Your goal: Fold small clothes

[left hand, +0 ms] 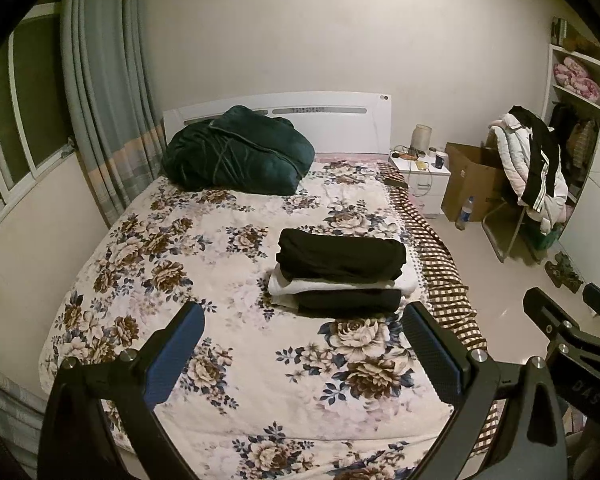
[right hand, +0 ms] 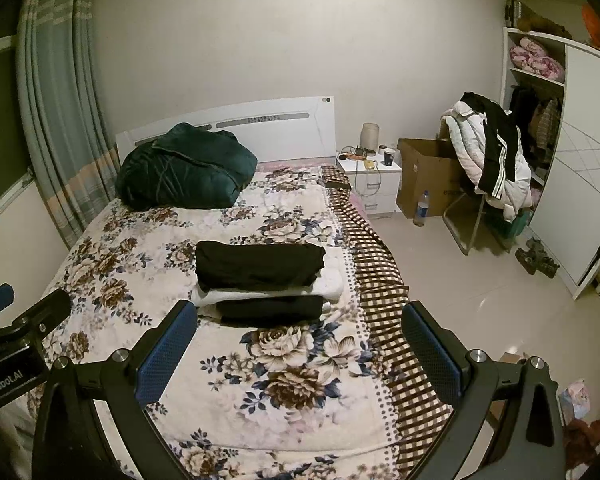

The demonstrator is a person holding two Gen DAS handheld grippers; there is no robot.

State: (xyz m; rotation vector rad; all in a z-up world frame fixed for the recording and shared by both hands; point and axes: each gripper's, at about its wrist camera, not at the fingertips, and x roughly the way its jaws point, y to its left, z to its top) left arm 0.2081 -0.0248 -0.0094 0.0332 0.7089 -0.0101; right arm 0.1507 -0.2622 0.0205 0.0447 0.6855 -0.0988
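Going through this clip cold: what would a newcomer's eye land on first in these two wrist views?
Probably the neat stack of folded clothes, black and white layers, lying on the floral bedspread toward the bed's right side. Next, the dark green bundled blanket against the white headboard. Framing it all, the left tongs and right tongs hover open and empty short of the stack.

Legible text is limited to the gripper housings. In the right wrist view, the body of the left gripper (right hand: 4, 372) at the lower left carries white lettering reading "GenRobot.AI", its first letter cut off. In the left wrist view, the right gripper (left hand: 580, 390) bears faint embossed characters resembling "DAS". No other markings are readable.
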